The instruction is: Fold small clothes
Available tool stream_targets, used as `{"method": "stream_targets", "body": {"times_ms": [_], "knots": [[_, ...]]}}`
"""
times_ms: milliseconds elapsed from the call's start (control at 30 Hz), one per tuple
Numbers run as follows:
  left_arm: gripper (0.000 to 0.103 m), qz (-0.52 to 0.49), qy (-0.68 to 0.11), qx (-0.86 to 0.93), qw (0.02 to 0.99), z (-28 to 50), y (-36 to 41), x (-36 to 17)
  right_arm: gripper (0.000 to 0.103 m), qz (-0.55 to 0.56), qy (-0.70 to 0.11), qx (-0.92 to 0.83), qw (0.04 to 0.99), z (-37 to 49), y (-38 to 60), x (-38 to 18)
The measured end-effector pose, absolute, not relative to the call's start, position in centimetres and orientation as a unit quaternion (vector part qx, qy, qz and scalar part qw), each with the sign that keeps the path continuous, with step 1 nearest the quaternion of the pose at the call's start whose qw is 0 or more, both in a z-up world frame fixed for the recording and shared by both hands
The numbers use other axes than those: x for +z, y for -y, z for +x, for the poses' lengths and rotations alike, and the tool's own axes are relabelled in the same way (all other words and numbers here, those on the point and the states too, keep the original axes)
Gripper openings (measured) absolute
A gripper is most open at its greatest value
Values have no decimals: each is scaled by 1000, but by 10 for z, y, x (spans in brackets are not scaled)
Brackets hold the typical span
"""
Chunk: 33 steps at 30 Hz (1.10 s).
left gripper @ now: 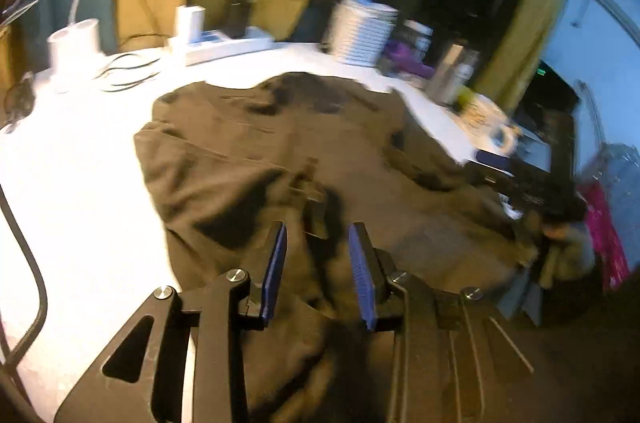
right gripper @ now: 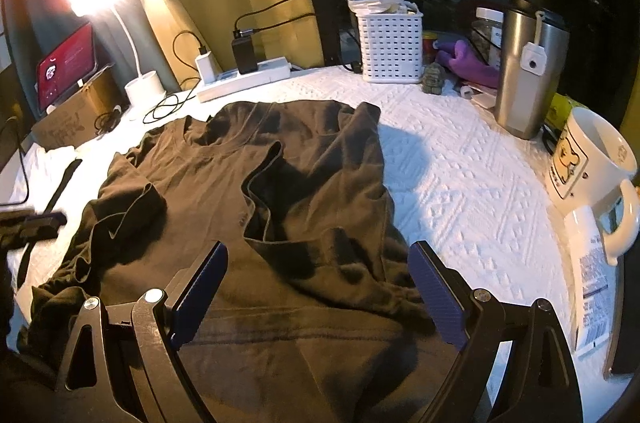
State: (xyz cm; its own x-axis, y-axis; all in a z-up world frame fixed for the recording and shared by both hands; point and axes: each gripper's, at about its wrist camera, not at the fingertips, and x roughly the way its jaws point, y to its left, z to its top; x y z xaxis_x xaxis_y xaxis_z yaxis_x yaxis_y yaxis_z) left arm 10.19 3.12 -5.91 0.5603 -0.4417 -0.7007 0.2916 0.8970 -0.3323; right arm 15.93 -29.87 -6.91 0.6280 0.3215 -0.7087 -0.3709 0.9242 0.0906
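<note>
A dark brown T-shirt [right gripper: 320, 163] lies crumpled on the white quilted table cover [right gripper: 460, 163], collar towards the far side, one side folded over the middle. In the blurred left wrist view the shirt [left gripper: 280, 127] rises in a bunched ridge between the blue pads [left gripper: 276, 263] of my left gripper [left gripper: 318, 229], which is shut on that fold at the near edge. My right gripper [right gripper: 320, 247] hovers over the shirt's near part with its jaws wide open and nothing pinched between its blue pads [right gripper: 436, 295].
Along the far edge stand a lit lamp [right gripper: 140, 87], a power strip with chargers [right gripper: 244, 75] and a white basket [right gripper: 390, 47]. A steel tumbler [right gripper: 528, 71], a white mug [right gripper: 596, 175] and a paper sit at the right. A tablet on a box [right gripper: 66, 67] stands at far left.
</note>
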Motion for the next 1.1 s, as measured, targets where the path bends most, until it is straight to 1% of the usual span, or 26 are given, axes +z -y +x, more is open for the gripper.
{"method": "stream_targets", "body": {"times_ms": [100,300,433,500,567,600,633,700,800,867,1000,1067,1100], "knots": [[32,-94,-432,-204,874,121,-25,-76,93,-21,-386,210,898,165,294,-71],[32,-74,-477,-254,838,130,17,-103,93,8,-422,222,879,186,283,-88],[32,-48,-473,-273,836,125,30,-95,93,48,-472,251,844,193,279,-103],[32,-48,-459,-265,847,122,21,-84,93,57,-480,273,832,186,275,-102],[36,-49,-444,-244,861,122,6,-77,93,59,-486,302,818,175,269,-100],[46,-52,-436,-226,870,124,-5,-73,93,58,-488,319,811,168,264,-97],[53,-56,-430,-203,878,126,-19,-72,93,53,-485,327,809,162,261,-93],[55,-56,-427,-156,889,134,-41,-76,93,36,-472,330,817,154,259,-83],[55,-62,-437,-105,891,149,-72,-90,93,4,-432,297,851,158,266,-63],[55,-61,-446,-74,890,158,-85,-100,93,4,-430,282,858,172,273,-62],[55,-72,-446,-78,889,169,-96,-109,92,-9,-421,260,869,209,279,-67],[55,-65,-450,-88,886,178,-95,-114,77,-12,-423,264,867,226,278,-73],[55,-59,-454,-88,885,184,-93,-116,63,-18,-430,266,862,235,272,-78]]}}
